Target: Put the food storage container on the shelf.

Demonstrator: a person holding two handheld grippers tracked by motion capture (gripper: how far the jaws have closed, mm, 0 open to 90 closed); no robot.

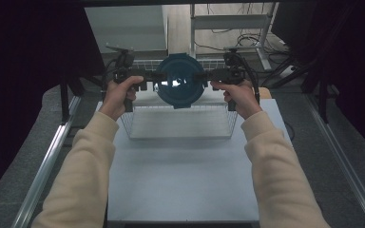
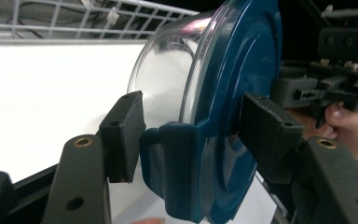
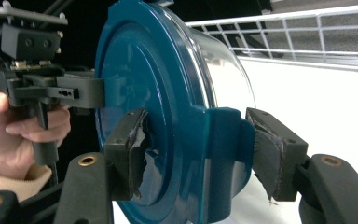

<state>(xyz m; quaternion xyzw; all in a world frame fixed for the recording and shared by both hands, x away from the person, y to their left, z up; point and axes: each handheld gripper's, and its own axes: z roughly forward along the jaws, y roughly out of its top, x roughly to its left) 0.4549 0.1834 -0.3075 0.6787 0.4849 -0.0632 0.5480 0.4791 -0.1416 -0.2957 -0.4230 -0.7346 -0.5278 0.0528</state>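
Between the two hands, each hand-held gripper has a side of one lidded container. The left hand-held gripper [image 2: 189, 140] is clenched on the blue clip at the lid's edge: one pad presses the clip from the bowl side, the other bears on the flat face of the lid. The right hand-held gripper [image 3: 198, 149] grasps the opposite clip in the same way, its worn pads set on either side of it.

The container [image 1: 178, 81] is a clear bowl closed by a round blue lid [image 3: 140, 107] with its clips folded down. It hangs tipped on its side in the air, lid facing the person, carried by the two grips alone and touching nothing else.

Below and just beyond it stands a white wire basket [image 1: 180, 126] on the far part of the table [image 1: 180, 185]. From the high view the container appears to hang above the basket's far half, clear of the wires; nothing else shows inside the basket.

As a judgement, the pick-up is done and the carry is well along, with the container already over the basket. What is left is to lower it between the wire walls, rest it on the floor of the basket and open both sets of jaws. Whether it should go in upright or on its side cannot be told.
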